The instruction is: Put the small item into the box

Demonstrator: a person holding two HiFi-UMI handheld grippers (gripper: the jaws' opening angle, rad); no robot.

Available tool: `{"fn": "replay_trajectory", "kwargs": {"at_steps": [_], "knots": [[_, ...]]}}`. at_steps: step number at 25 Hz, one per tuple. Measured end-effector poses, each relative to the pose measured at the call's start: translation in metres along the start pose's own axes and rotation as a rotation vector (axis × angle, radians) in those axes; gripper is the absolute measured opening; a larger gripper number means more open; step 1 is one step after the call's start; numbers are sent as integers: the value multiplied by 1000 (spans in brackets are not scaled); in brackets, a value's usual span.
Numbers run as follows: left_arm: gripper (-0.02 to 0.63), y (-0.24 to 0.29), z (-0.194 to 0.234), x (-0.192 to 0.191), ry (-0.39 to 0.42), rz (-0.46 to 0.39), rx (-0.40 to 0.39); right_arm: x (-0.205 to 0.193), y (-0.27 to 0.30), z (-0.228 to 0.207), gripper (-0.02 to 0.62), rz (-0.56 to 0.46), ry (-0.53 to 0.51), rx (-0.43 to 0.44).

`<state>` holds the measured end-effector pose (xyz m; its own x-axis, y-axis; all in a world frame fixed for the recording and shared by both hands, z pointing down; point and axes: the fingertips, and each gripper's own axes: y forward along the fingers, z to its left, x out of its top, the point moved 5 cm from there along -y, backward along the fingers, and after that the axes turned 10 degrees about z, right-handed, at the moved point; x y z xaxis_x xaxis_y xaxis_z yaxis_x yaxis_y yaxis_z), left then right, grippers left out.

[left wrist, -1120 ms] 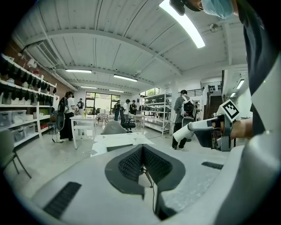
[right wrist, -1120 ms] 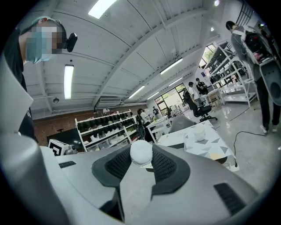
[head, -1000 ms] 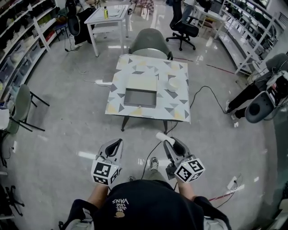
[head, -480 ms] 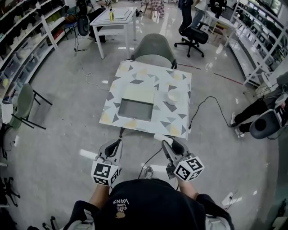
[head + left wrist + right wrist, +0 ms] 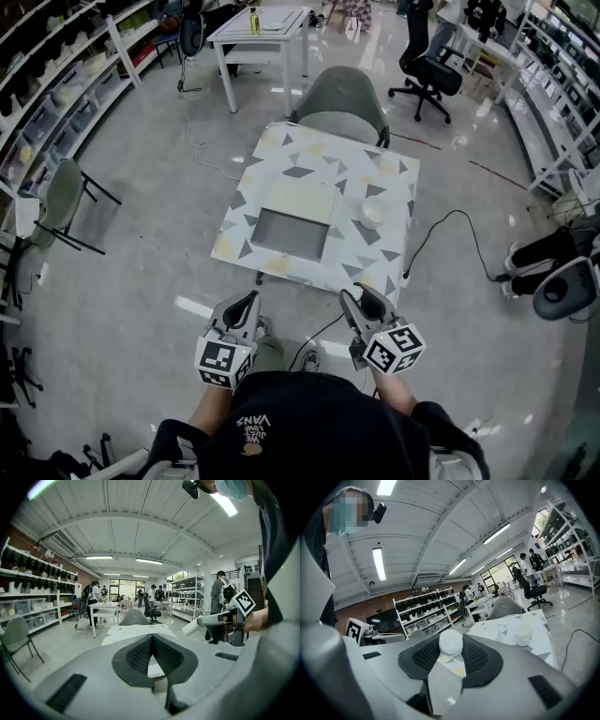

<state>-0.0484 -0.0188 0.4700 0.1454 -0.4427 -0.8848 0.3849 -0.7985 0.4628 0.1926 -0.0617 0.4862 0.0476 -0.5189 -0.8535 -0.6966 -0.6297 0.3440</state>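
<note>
While the small white item [image 5: 451,641] sits clamped between the pads of the right gripper [image 5: 360,300], it's up in the air short of the table [image 5: 394,178], well apart from the open grey box [image 5: 291,234]. Left gripper [image 5: 244,305] has its jaws together at the tips with nothing between them, side by side with the right one. Box lies near the table's front edge, cream lid [image 5: 300,199] touching its far side, white cup [image 5: 372,214] to its right, grey chair [image 5: 339,96] behind the table.
</note>
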Motion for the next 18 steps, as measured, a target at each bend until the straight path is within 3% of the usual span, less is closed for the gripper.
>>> {"fn": "replay_trajectory", "kwargs": {"at_steps": [18], "knots": [[6, 86, 133, 51, 65, -9, -127, 26, 142, -20, 133, 54, -5, -174]]}}
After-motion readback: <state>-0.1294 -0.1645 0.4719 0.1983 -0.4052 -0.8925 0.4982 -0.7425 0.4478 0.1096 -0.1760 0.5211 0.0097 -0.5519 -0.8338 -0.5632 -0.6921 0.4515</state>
